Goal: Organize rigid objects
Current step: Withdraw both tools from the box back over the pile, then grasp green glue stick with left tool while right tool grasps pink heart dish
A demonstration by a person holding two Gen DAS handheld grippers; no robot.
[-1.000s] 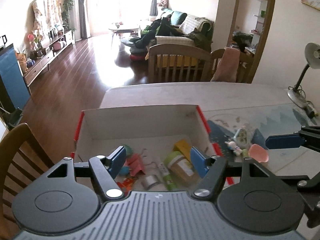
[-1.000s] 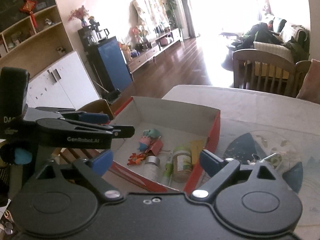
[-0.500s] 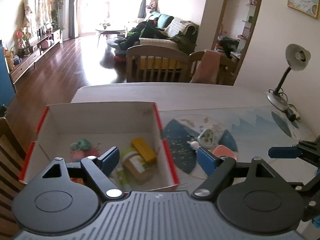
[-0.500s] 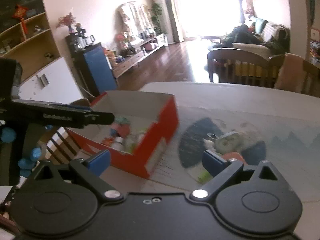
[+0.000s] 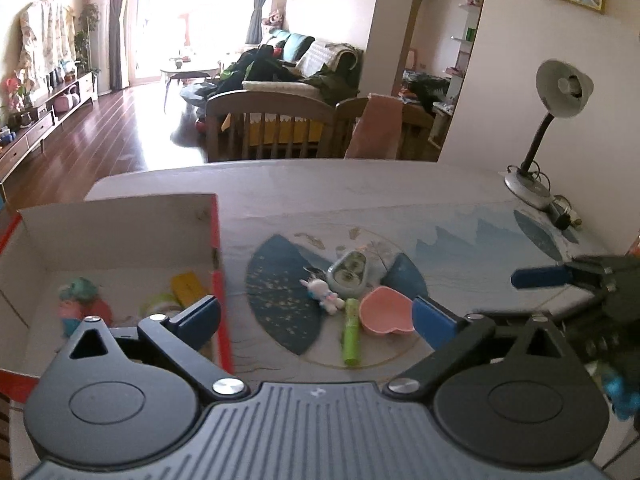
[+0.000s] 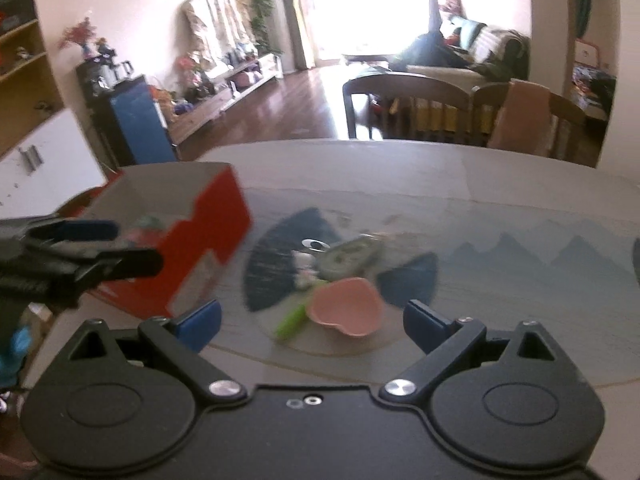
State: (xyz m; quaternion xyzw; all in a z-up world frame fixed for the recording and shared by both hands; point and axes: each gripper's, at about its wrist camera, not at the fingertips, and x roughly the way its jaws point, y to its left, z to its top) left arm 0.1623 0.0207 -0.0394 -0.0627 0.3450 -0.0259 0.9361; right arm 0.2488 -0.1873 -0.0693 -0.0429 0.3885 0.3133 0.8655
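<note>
Leftmost, red-and-white open cardboard box (image 5: 120, 236) already holds a few small toys and a jar, partly hidden behind the left tool (image 5: 316, 316). That tool's jaws are opening, nearly at full spread, nothing between them. Just ahead on the surface (image 5: 360, 188), between its fingers, a cluster: white bunny figurine (image 5: 323, 290), grey-green oval case (image 5: 348, 274), lime-green tube (image 5: 351, 330) with its long axis running away from the tool, pink heart-shaped dish (image 5: 386, 315) touching the tube. Right tool (image 6: 312, 322) is spread wide too, empty, dish (image 6: 346, 306) dead ahead. Both near; right looks better lined up on the dish.
</note>
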